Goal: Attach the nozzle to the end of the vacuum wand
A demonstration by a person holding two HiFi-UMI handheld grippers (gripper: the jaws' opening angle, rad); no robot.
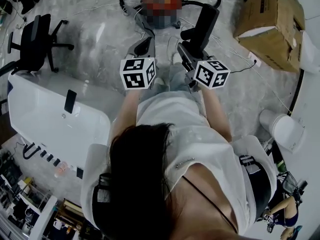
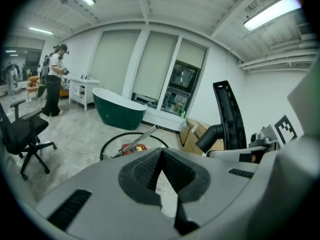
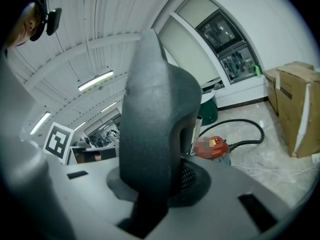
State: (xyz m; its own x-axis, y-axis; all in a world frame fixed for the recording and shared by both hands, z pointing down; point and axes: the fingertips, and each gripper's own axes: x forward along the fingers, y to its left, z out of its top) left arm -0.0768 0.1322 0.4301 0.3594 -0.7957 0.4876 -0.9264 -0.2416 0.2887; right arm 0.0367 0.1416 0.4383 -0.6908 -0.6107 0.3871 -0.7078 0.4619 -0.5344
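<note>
Matte black plastic floor nozzle (image 3: 155, 109), long, flat, elbow-necked, clamped between right gripper (image 1: 185, 49) jaws, slightly apart; left gripper (image 1: 145, 45) jaws closed, empty; shiny metal wand (image 2: 143, 133) slants from red canister vacuum (image 2: 134, 148), 12 o'clock

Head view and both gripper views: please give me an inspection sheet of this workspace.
Surface: grey stone floor.
Job's things: black nozzle; wand slanting up beside red vacuum, nozzle not yet on it.
Clutter: cardboard boxes, office chair.
Grippers: left hand-held gripper shut, empty; right hand-held gripper shut on nozzle.
Cables: black hose, white cord on floor.
Surroundings: white bathtub, green bathtub.
</note>
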